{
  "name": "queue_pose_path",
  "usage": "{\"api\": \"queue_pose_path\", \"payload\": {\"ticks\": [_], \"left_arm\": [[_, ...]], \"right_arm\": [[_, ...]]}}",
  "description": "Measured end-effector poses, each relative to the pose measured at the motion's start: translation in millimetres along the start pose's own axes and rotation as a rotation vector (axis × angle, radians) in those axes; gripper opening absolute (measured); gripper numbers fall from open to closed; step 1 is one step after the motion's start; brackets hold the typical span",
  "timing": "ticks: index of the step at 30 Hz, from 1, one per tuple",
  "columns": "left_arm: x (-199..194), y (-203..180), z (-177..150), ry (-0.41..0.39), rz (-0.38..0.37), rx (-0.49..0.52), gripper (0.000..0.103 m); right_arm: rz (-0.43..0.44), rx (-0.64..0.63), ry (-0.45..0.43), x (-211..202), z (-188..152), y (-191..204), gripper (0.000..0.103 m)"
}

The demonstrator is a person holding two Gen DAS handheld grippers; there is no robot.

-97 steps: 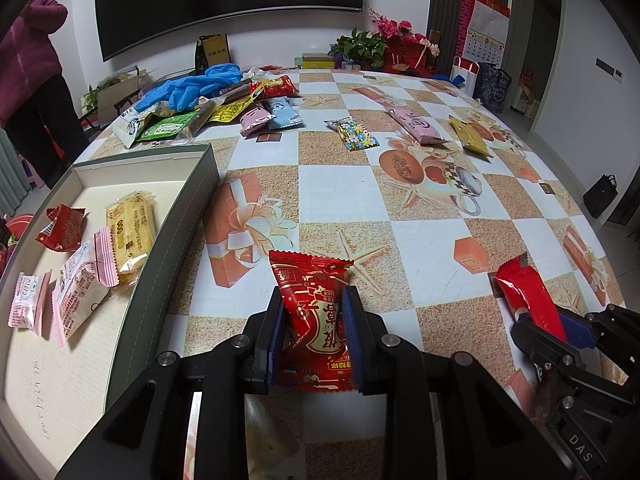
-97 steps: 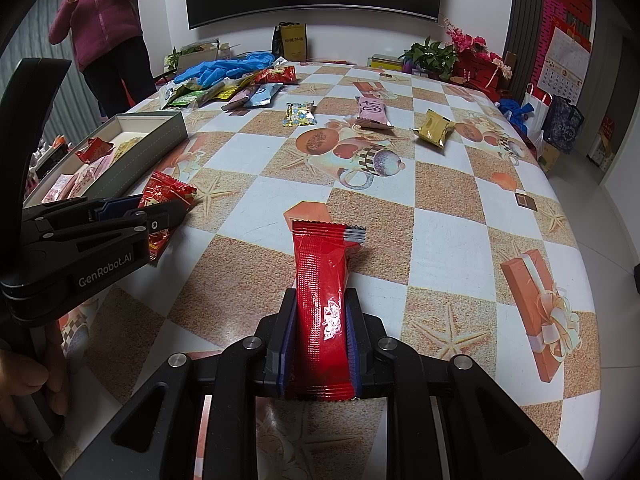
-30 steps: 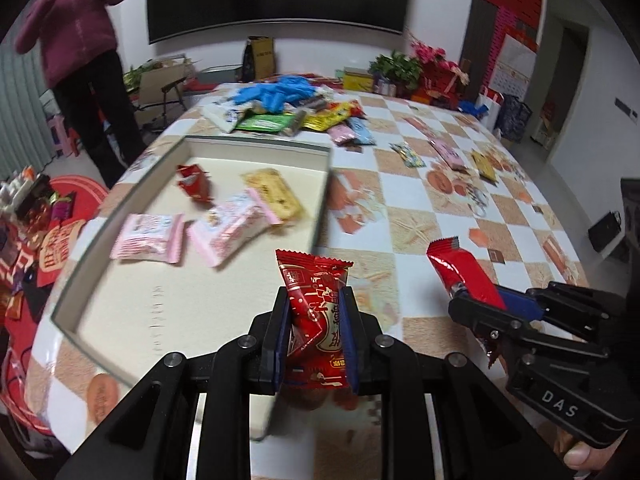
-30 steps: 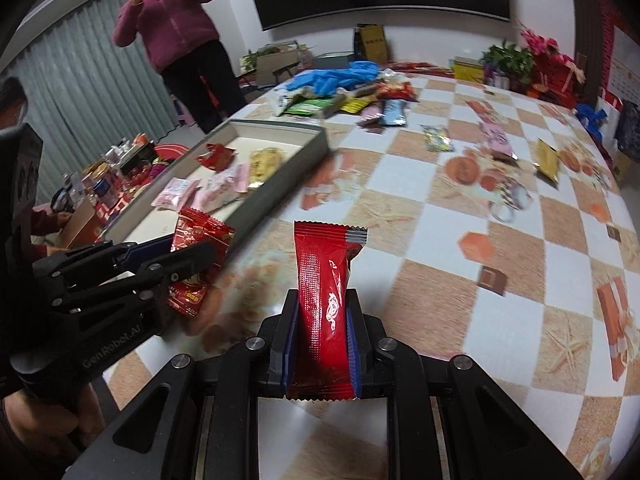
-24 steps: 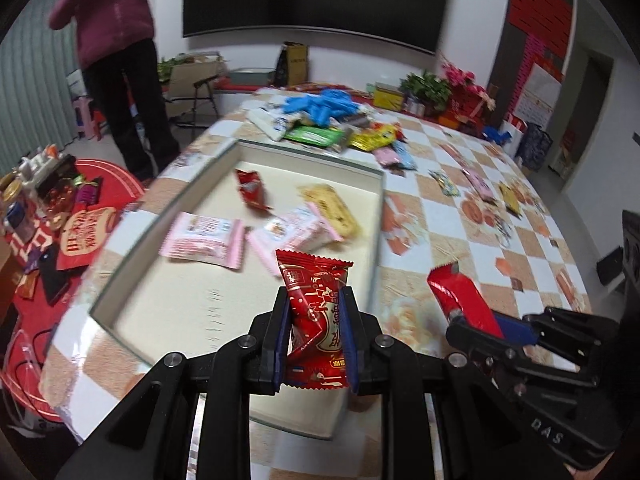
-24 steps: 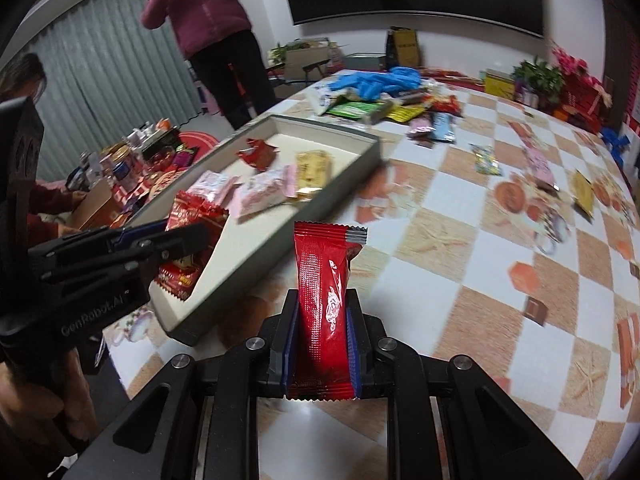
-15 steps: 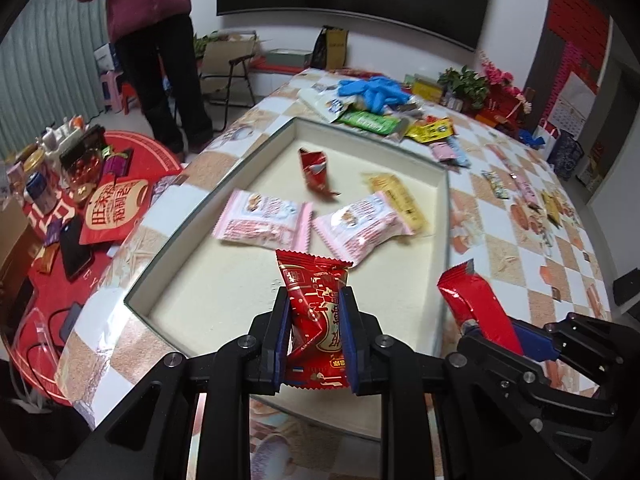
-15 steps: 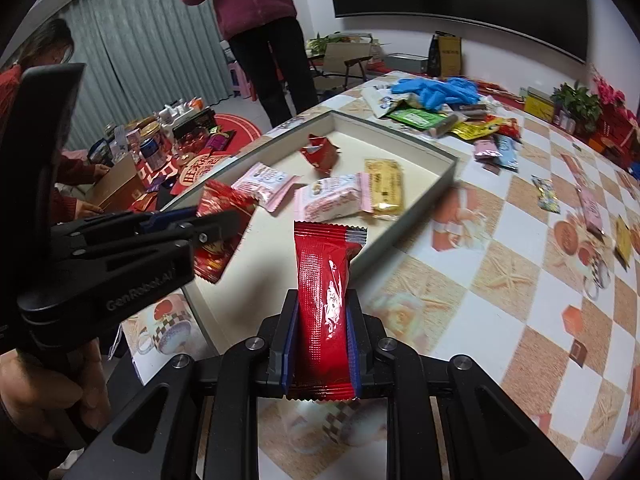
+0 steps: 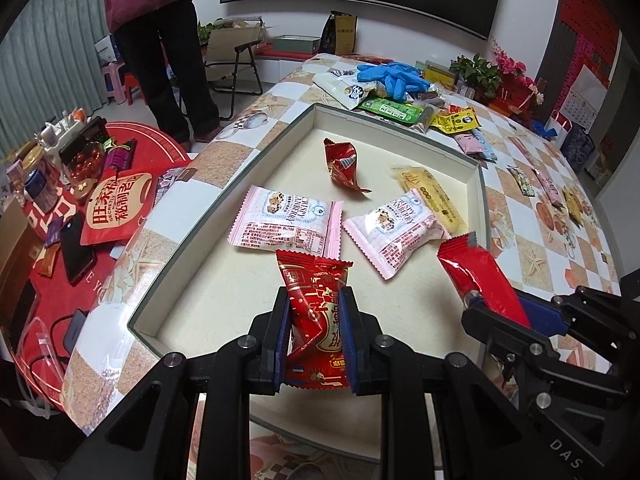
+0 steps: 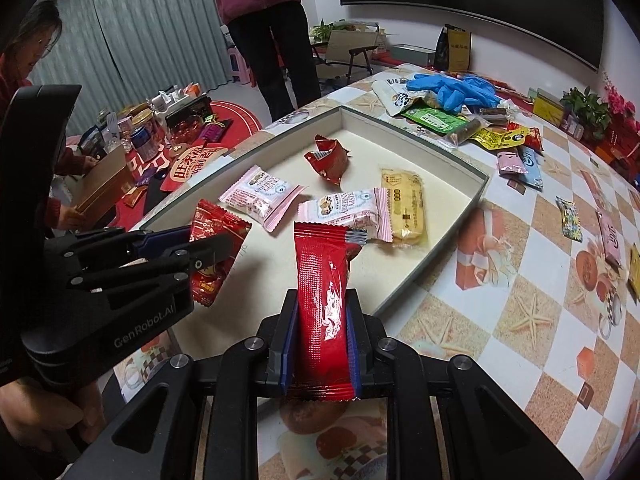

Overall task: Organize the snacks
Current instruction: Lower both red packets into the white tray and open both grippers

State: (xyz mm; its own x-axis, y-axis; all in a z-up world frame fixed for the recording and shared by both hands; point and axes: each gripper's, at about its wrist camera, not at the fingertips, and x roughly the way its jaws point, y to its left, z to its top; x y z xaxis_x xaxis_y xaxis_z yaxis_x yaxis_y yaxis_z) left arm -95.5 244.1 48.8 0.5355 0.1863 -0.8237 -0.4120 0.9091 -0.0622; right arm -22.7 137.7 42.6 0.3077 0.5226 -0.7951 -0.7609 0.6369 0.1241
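My left gripper (image 9: 315, 312) is shut on a red snack packet with gold print (image 9: 318, 316), held above the near end of the shallow grey box (image 9: 240, 178). My right gripper (image 10: 322, 320) is shut on a long plain red snack packet (image 10: 326, 284) over the box's near right edge. Each gripper shows in the other's view: the right one (image 9: 496, 312) beside the left, the left one (image 10: 196, 250) with its packet (image 10: 214, 248). Inside the box (image 10: 476, 196) lie two pink packets (image 9: 288, 222), a crumpled red packet (image 9: 342, 164) and a yellow bar (image 9: 434, 198).
Loose snacks (image 9: 452, 120) and blue gloves (image 9: 394, 76) are piled at the table's far end beyond the box. More packets (image 10: 568, 216) lie scattered on the checkered tablecloth to the right. A person in a pink top (image 10: 260, 12) stands past the table; a low red table (image 9: 80, 184) with clutter sits left.
Both grippers, still shut on their packets, have swung left from the checkered tablecloth to above the box. The box and its snacks now fill the middle of both views.
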Motion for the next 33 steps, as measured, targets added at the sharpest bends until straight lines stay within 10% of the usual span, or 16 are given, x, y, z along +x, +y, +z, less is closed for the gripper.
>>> {"api": "queue_pose_path", "payload": {"ticks": [17,21,26,33], "left_arm": [[23,19,8,0.04,0.02,-0.017,0.026],[21,23,6,0.037,0.029,-0.036,0.052],[12,35,3,0.009,0.008,-0.082,0.068],[-5,1,0,-0.019,-0.049,-0.001,0.068]], "right_arm": [[-0.024,-0.033,0.019,29,32,10,0.022],[0.007,-0.007,0.048,39,38,7,0.022],[-0.002,0.059,0.013,32,38,-8,0.083],[-0.068,0.137,-0.086,-6,18,-51,0.086]]}}
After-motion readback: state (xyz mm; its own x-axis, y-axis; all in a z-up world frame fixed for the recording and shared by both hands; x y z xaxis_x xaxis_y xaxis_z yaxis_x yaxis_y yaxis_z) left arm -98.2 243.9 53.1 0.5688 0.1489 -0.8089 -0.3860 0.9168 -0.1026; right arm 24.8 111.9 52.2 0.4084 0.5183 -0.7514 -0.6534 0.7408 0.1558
